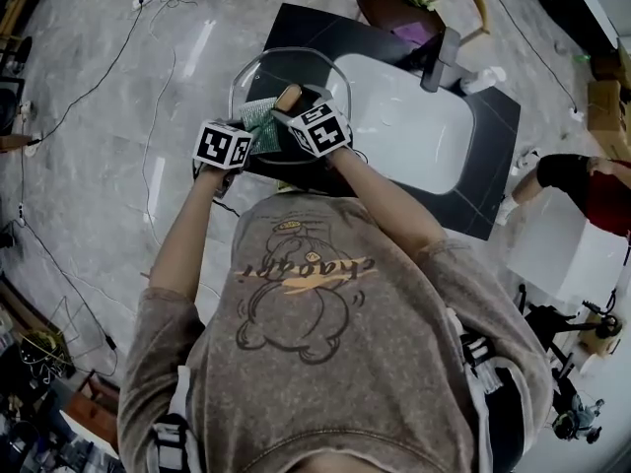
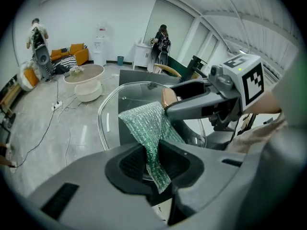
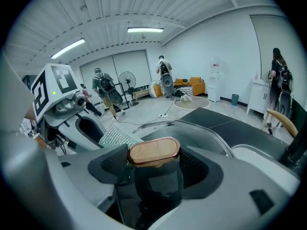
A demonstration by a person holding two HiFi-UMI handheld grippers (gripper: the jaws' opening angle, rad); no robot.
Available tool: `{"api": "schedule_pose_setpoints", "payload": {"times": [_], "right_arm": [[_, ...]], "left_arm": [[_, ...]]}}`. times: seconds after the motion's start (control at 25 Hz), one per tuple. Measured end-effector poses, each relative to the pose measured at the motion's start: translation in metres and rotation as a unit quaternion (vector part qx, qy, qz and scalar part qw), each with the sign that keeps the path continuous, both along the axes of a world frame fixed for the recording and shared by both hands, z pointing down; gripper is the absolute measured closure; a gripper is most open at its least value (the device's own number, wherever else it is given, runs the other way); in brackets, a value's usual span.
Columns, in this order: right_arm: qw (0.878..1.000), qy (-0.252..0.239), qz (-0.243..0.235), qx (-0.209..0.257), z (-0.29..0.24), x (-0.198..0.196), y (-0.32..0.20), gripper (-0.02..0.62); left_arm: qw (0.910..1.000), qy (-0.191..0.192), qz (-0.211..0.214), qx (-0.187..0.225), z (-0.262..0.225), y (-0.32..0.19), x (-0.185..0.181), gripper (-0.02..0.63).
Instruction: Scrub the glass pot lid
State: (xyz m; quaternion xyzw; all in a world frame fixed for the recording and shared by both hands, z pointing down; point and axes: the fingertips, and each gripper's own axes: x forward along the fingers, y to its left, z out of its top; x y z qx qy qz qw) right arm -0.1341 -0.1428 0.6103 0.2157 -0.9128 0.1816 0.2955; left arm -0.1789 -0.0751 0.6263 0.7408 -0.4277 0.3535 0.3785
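Sink [image 1: 414, 131] nearby; L gripper [image 2: 152, 161] tight on scourer [image 2: 147, 123], R gripper [image 3: 153, 169] on lid knob [image 3: 153, 151], per gripper views.

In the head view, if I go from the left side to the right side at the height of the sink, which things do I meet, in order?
Left tool → green scrub cloth → right tool → white sink basin. The glass pot lid stretches across both tools, so it has no clear place in the order.

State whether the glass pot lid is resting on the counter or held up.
Held up: right tongs clamp its wooden knob; its rim overhangs the floor.
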Motion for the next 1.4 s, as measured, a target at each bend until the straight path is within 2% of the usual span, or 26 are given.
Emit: {"api": "schedule_pose_setpoints", "payload": {"times": [0.28,0.48,0.76,1.08,1.24,1.4], "right_arm": [[1.0,-0.003,-0.001,-0.006,-0.001,0.0,0.0,0.255],[1.0,-0.005,0.001,-0.011,-0.001,0.0,-0.002,0.255],[1.0,-0.005,0.003,-0.014,-0.002,0.0,0.0,0.255],[1.0,-0.004,0.002,-0.015,-0.001,-0.001,-0.001,0.255],[1.0,-0.003,0.004,-0.016,-0.001,0.001,0.0,0.255],[1.0,-0.006,0.001,-0.019,-0.001,-0.002,0.001,0.255]], "left_arm": [[0.9991,-0.004,-0.026,-0.033,0.0,0.018,0.006,0.523],[0.9986,-0.018,0.001,-0.051,0.005,0.029,0.015,0.523],[0.9973,-0.008,0.031,-0.066,0.007,0.029,0.054,0.522],[0.9965,0.001,0.05,-0.067,0.008,0.03,0.078,0.522],[0.9959,0.019,0.058,-0.068,0.006,0.034,0.088,0.522],[0.9936,0.065,0.056,-0.073,-0.006,0.039,0.102,0.523]]}}
